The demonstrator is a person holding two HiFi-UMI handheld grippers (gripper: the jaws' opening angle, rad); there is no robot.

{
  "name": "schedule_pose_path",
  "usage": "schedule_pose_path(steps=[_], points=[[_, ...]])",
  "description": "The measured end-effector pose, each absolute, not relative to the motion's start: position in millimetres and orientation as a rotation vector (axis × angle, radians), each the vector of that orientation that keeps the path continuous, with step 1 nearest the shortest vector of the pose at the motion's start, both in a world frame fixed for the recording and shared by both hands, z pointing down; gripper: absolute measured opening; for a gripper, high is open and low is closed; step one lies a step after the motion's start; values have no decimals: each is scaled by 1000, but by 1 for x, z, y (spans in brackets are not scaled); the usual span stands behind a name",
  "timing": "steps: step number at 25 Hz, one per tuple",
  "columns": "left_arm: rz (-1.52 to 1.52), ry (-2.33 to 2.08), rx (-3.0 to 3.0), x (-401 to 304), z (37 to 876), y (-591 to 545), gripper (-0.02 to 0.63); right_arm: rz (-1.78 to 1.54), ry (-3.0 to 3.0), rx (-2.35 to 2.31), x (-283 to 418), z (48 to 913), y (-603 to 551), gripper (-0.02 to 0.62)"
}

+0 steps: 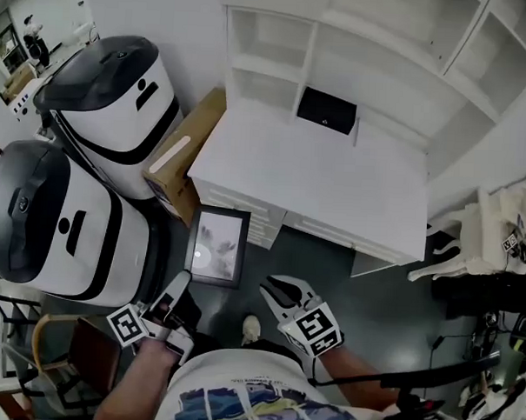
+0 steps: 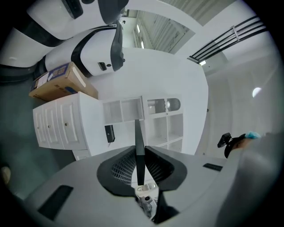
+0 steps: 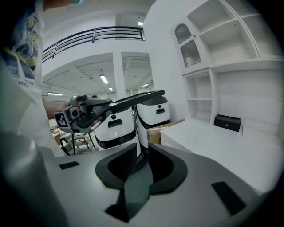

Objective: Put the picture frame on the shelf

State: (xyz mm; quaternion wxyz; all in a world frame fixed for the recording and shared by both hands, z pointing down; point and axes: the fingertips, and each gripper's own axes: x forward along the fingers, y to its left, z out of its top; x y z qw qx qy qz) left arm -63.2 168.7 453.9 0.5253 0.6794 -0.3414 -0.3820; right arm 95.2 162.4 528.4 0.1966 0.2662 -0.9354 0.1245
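Observation:
The picture frame (image 1: 216,244), dark-rimmed with a pale print, hangs above the grey floor in front of the white desk (image 1: 334,186). My left gripper (image 1: 183,281) is shut on its lower left corner. In the left gripper view the frame (image 2: 139,142) shows edge-on, clamped between the jaws of the left gripper (image 2: 139,153). The white shelf unit (image 1: 279,49) rises at the back of the desk. My right gripper (image 1: 272,290) hovers to the right of the frame, shut and holding nothing. In the right gripper view the right gripper (image 3: 141,155) points toward the frame (image 3: 137,98).
A small black box (image 1: 326,110) sits on the desk by the shelf. Two large white and black machines (image 1: 111,94) and a cardboard box (image 1: 183,153) crowd the left. Drawers (image 1: 254,217) front the desk. Cables and white gear lie at the right (image 1: 495,284).

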Motion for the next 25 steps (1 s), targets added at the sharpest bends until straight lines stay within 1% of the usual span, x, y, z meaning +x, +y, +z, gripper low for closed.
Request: schedule_pose_path(steps=[4,11,18,25], points=[[-888,-779,1629,-68,456,124,71,397,-2586,806,93,539,137,84],[-865,-700,1658,-102,461,33,71,413,-2503,951,75,547,81,83],[-810,-615,1682,-150,450,-70,71,437,-2434,1128,21,527,7,57],[-767,-560,1712,-174,446,-151,71,483,-2388,1195,-24,520,-21,37]])
